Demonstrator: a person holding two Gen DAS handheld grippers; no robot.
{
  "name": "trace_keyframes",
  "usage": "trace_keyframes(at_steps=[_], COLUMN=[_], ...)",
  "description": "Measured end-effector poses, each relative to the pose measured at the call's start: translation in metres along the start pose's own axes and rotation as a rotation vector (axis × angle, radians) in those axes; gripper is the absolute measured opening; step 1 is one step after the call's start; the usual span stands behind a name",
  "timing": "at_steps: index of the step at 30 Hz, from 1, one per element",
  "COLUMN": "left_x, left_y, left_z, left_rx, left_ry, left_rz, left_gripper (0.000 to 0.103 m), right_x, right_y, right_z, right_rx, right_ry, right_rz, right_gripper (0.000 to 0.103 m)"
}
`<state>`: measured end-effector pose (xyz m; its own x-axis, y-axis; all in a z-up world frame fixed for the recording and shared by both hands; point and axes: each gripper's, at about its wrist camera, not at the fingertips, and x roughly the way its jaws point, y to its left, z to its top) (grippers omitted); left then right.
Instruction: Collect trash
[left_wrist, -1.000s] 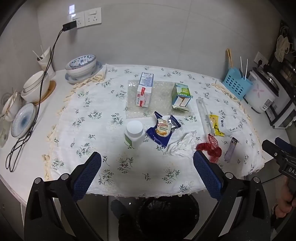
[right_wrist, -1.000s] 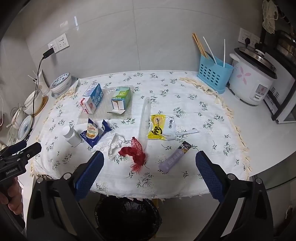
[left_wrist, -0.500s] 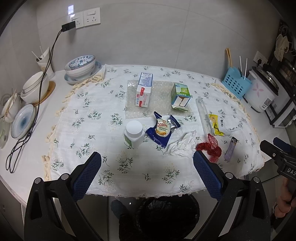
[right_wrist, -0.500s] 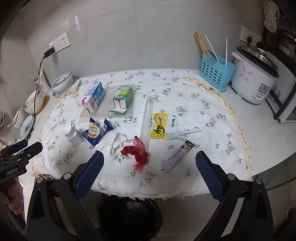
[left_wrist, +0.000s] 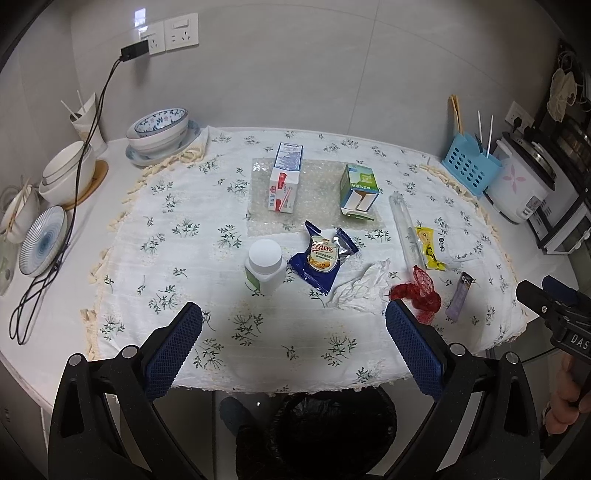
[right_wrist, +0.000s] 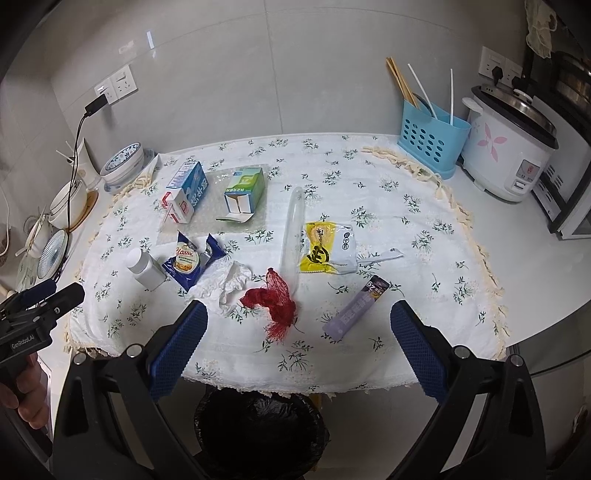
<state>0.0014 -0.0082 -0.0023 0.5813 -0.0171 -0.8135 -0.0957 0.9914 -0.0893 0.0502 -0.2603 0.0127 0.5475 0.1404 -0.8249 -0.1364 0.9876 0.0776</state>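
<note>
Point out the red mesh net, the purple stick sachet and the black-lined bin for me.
red mesh net (right_wrist: 274, 303): right wrist view, on the bunched middle of the netting.
purple stick sachet (right_wrist: 357, 307): right wrist view, mid-length of the pack.
black-lined bin (right_wrist: 258, 428): right wrist view, on the bag lining inside the opening.

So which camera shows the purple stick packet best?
The right wrist view: the purple stick packet lies near centre, unobstructed, print partly visible. In the left wrist view it sits small near the right edge.

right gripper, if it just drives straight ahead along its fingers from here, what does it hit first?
Probably the red mesh net: it lies nearest the open right gripper, slightly left of centre between the fingers. The purple sachet sits to its right. Depth is unclear in the fisheye.
</note>
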Motion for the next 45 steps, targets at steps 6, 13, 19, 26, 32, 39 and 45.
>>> trace_keyframes(at_steps=[6, 13, 19, 26, 32, 39, 45], left_x=[0.0007, 0.0010, 0.0003, -0.0008, -0.0012, -0.0010, -0.0007], left_y=[0.0002, 0.0024, 0.0032, 0.0040, 0.0047, 0.0050, 0.0047], left_z=[-0.0009, -0.0034, -0.0038, -0.0046, -0.0042, -0.0045, -0.0049], left_rx=[-0.001, -0.008, -0.008, -0.008, -0.007, -0.007, -0.005], left_ry=[0.002, 0.006, 0.006, 0.008, 0.010, 0.009, 0.010], left_rz=[-0.005, -0.012, -0.013, -0.007, -0.006, -0.005, -0.002], left_gripper=[0.097, 0.096, 0.096, 0.096, 0.096, 0.096, 0.096], right_x=[-0.0002, -0.0007, -0.0010, -0.0011, -0.0009, -0.0022, -0.0020], right_y=[-0.0002, -0.0003, 0.0000, 0.0001, 0.0003, 0.0004, 0.0011], right_z=[0.0005, 0.0000, -0.0006, -0.0008, -0.0011, -0.0016, -0.0017], right_rx=[-0.001, 0.000, 0.001, 0.002, 0.002, 0.002, 0.004], right_ry=[0.000, 0.001, 0.001, 0.001, 0.000, 0.000, 0.001], right_rz=[0.001, 0.003, 0.003, 0.004, 0.005, 0.006, 0.008], right_gripper=[0.095, 0.095, 0.095, 0.095, 0.095, 0.095, 0.095])
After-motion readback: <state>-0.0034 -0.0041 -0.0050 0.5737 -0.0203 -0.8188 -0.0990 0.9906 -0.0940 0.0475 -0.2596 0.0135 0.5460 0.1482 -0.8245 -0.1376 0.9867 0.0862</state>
